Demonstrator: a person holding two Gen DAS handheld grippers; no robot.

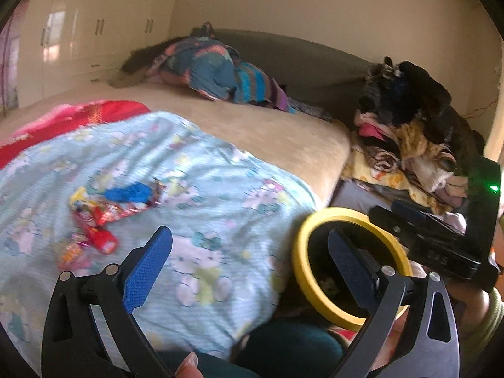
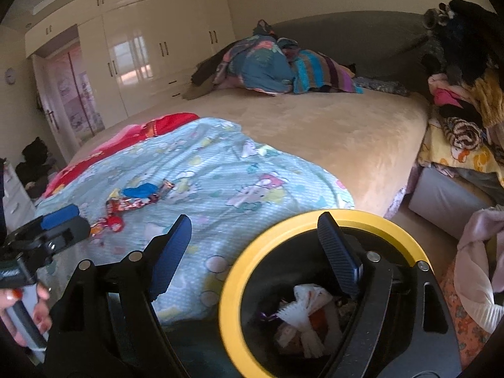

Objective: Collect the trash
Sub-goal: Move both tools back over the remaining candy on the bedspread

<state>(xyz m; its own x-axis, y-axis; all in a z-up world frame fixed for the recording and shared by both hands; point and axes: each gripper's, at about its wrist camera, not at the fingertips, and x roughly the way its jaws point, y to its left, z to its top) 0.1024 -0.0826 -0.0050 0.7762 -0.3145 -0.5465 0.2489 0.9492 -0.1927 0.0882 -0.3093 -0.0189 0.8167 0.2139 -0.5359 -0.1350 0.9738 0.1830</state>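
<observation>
Both tongs, left [image 1: 249,271] and right [image 2: 258,252], are seen spread and empty, while the crinkly snack wrappers [image 1: 104,211] left on the bed's blue blanket [image 1: 220,189], beside the yellow-rimmed bin [image 2: 226,299], are judged light, slippery, best pinched at a bunched fold.

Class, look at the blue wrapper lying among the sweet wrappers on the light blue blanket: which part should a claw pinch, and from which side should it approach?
Pinch the blue wrapper across its narrow middle, coming down from above on the near side. It lies flat and crumpled, long side running left to right, red wrappers touching its lower edge. The left claw is probably better placed; both claws are open and empty.
</observation>
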